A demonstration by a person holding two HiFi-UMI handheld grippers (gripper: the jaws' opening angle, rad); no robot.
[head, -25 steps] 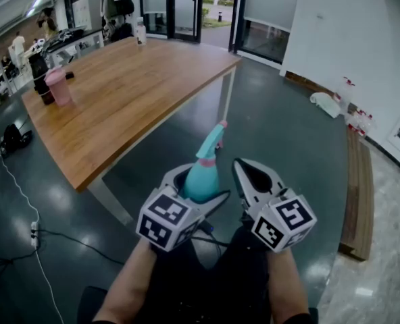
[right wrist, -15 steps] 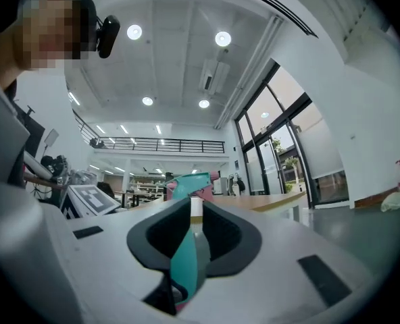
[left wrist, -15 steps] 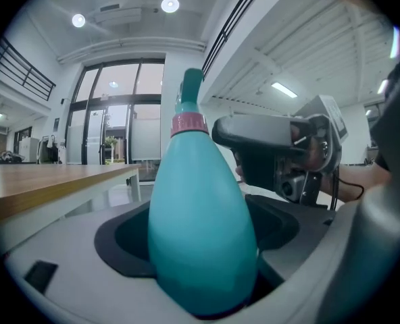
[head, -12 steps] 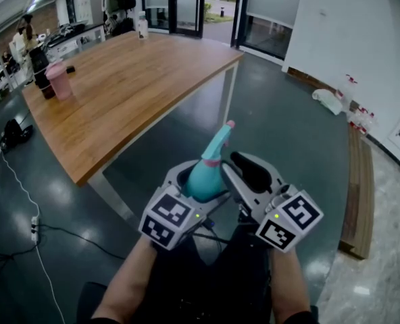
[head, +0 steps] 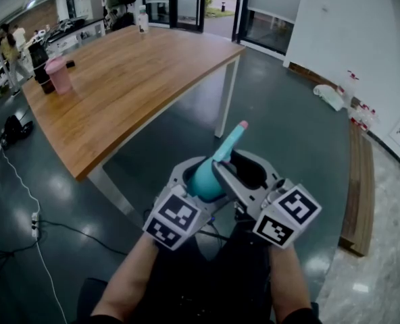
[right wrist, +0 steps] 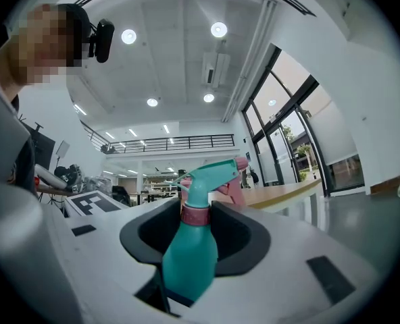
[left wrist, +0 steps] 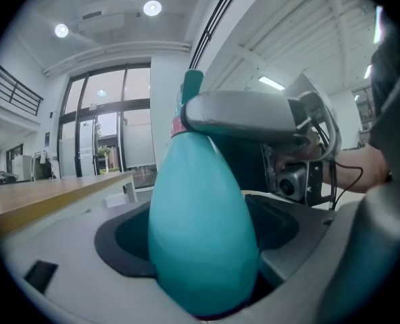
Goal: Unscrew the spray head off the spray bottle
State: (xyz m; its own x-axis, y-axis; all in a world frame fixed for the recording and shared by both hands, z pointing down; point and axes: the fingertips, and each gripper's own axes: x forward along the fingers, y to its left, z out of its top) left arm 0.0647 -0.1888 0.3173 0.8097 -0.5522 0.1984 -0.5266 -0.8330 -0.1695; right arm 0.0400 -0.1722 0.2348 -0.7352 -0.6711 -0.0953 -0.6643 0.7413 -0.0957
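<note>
A teal spray bottle (head: 205,179) with a pink collar (right wrist: 195,214) and a teal spray head (head: 228,144) is held in the air over the person's lap, tilted up and to the right. My left gripper (head: 198,175) is shut on the bottle's fat body (left wrist: 200,235). My right gripper (head: 235,169) reaches in from the right, one jaw lying across the neck. In the right gripper view the neck stands between the jaws of the right gripper (right wrist: 194,225), with dark gaps on both sides of it. These jaws are opening. The bottle's base is hidden.
A long wooden table (head: 119,79) stands ahead on the left, with a pink cup (head: 57,75) and a dark flask (head: 41,69) at its far end. A wooden bench (head: 359,187) runs along the right wall, with spray bottles (head: 352,90) beyond it. A cable (head: 34,228) crosses the floor.
The right gripper has moved left, up against the bottle's neck, and its jaws have spread. The bottle has tilted further right and its head points higher.
</note>
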